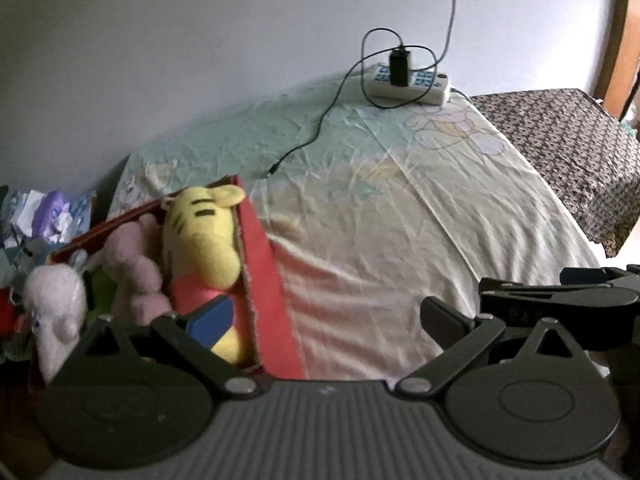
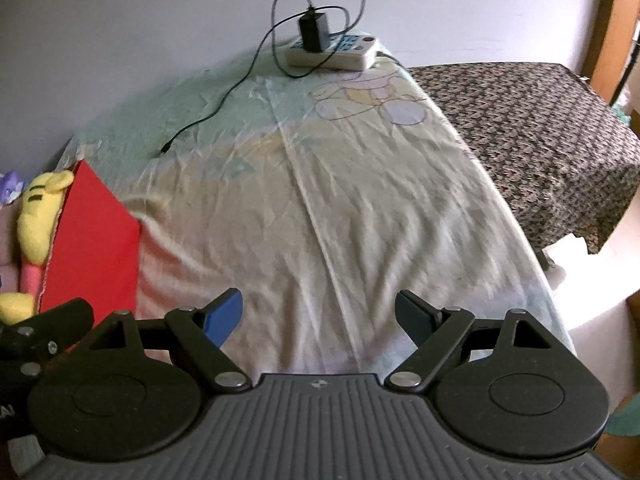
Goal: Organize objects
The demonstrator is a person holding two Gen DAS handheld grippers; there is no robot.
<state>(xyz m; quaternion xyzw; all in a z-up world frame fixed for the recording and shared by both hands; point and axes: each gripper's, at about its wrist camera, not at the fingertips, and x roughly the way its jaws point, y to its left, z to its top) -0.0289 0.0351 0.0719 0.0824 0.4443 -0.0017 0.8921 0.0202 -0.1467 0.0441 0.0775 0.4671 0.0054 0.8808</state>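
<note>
Left hand-held gripper (image 1: 326, 326) spread, red box (image 1: 266, 264) just left

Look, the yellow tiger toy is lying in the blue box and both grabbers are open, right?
Almost. The box is red, not blue; the left wrist view shows its red walls around the yellow tiger toy. The rest holds: the left gripper and right gripper are both open and empty.

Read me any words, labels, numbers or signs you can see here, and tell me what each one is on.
No text reads clearly in either view.
Right gripper: faint marks on its black finger, too blurred to read.
Left gripper: pale letters on its body at the picture's edge, cut off and unreadable.
Power strip: blue sockets only, no legible label.
Bedsheet: cartoon drawings, no words.
</note>
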